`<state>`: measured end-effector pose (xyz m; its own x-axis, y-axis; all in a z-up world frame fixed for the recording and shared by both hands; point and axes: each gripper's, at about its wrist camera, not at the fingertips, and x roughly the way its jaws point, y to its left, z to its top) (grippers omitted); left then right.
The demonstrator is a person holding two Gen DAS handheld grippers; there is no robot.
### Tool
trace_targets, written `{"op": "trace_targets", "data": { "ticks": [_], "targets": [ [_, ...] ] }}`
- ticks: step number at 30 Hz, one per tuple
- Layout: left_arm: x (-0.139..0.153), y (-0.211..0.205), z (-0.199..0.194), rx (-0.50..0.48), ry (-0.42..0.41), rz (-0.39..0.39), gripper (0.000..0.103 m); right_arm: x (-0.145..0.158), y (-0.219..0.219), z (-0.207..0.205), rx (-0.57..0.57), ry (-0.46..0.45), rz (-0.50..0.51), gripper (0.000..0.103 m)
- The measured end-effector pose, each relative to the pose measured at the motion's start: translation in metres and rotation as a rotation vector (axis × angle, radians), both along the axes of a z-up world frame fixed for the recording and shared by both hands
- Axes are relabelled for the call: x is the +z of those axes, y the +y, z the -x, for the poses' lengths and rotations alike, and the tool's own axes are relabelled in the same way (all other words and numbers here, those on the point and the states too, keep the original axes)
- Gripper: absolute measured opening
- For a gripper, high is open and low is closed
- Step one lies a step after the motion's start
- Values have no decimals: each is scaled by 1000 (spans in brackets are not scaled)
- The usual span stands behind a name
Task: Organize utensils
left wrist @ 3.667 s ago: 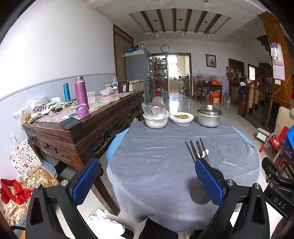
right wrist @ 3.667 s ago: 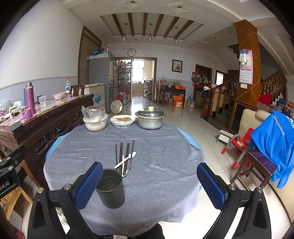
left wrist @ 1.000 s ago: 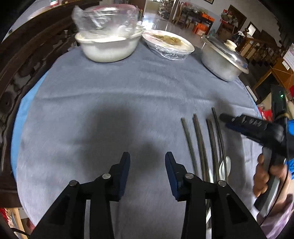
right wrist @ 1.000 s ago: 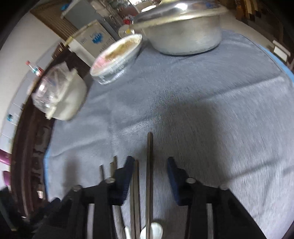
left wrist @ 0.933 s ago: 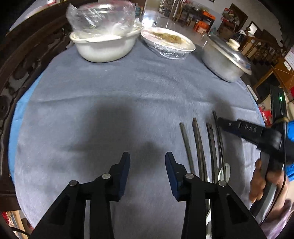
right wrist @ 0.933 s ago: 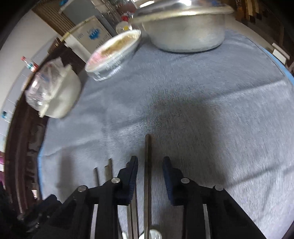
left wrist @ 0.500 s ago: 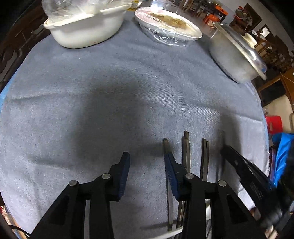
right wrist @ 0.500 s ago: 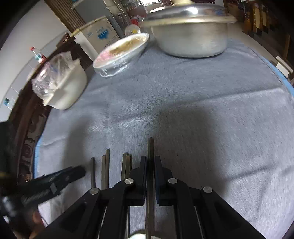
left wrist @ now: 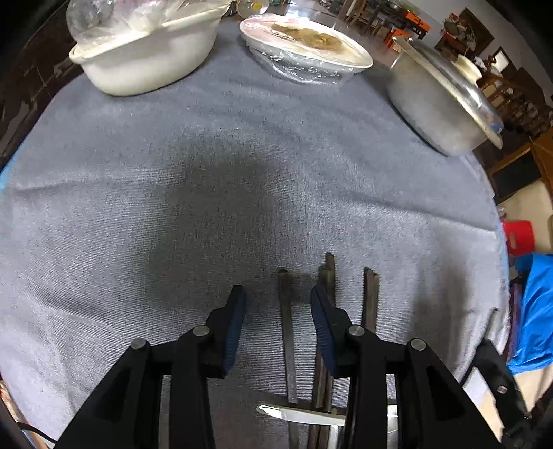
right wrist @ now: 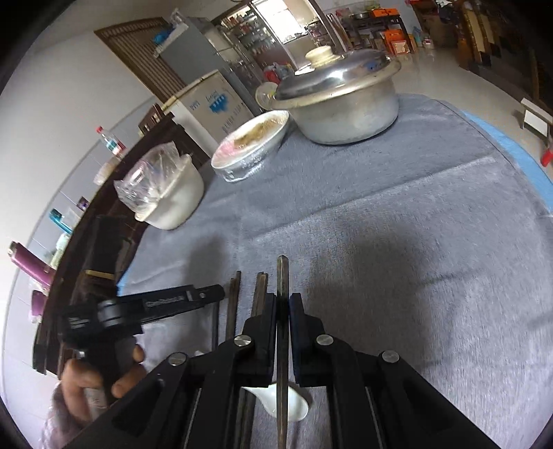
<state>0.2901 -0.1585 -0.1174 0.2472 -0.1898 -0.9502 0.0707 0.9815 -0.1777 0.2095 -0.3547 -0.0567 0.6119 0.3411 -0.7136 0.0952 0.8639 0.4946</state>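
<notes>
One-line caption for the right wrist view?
Right gripper shut on a dark chopstick, above the grey tablecloth.

White walls (right wrist: 52, 114), glossy pale floor (right wrist: 446, 51); dark carved sideboard (right wrist: 103, 235) left, grey fridge (right wrist: 186, 58) beyond, bright doorway (right wrist: 287, 20).

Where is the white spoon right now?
In the right wrist view, the white spoon lies on the grey cloth beneath the right gripper, under its clamped chopstick.

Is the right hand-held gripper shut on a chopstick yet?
Shut. The right hand-held gripper has both blue pads pressed against one dark chopstick that pokes out past them.
</notes>
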Motion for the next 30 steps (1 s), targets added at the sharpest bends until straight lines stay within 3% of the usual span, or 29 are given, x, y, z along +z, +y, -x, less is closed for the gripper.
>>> {"op": "trace_targets", "data": {
  "ticks": [4,5,6,13,18,25,30],
  "targets": [
    [1,-10,0,-18,-36,-76,20,5,-1,12,-4,-20,-29,8],
    [1,-12,0,-29,-47,-89,10,7,-1,15,-5,-27,-28,8],
    [0,-13,0,-36,-54,-95,7,9,-1,18,-7,-36,-26,8],
    [11,7,15,-22,-76,-35,5,37,6,52,-6,-129,2,8],
    [54,33,53,-4,-199,-2,5,63,18,85,-20,-228,48,8],
    [124,74,138,20,-414,47,5,98,53,152,-70,-400,171,8],
    [157,96,196,57,-555,92,5,115,61,196,-127,-483,193,8]
  ]
}}
